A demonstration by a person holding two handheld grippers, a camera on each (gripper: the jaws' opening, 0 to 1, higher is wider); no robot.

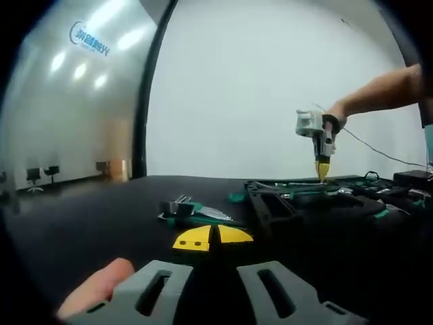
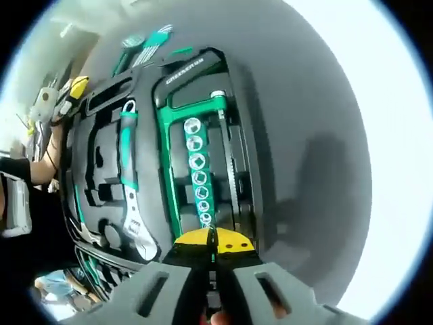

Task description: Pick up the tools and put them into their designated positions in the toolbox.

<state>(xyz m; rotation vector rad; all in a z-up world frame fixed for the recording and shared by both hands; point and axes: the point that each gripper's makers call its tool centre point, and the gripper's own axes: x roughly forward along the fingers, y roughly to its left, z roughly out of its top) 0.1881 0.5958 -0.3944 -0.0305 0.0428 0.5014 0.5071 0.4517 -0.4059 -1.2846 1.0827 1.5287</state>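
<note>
My left gripper (image 1: 213, 237) hovers low over the dark table with its yellow jaw tips shut and nothing between them. Just ahead lies a green holder of silver hex keys (image 1: 195, 211). The open black toolbox (image 1: 274, 203) sits further right. My right gripper (image 1: 323, 169) points down over it, held by a hand. From above, my right gripper (image 2: 213, 240) is shut and empty over the toolbox (image 2: 101, 159). In the box lie a green hacksaw (image 2: 166, 128), a socket strip (image 2: 198, 169) and an adjustable wrench (image 2: 132, 203). The hex keys (image 2: 145, 44) lie beyond the box.
A small green piece (image 1: 237, 197) lies by the toolbox corner. A black cable (image 1: 385, 154) runs to a dark box at the right edge. A white wall stands behind the table. The left gripper (image 2: 76, 88) sits at the box's far-left side, next to a person's arm.
</note>
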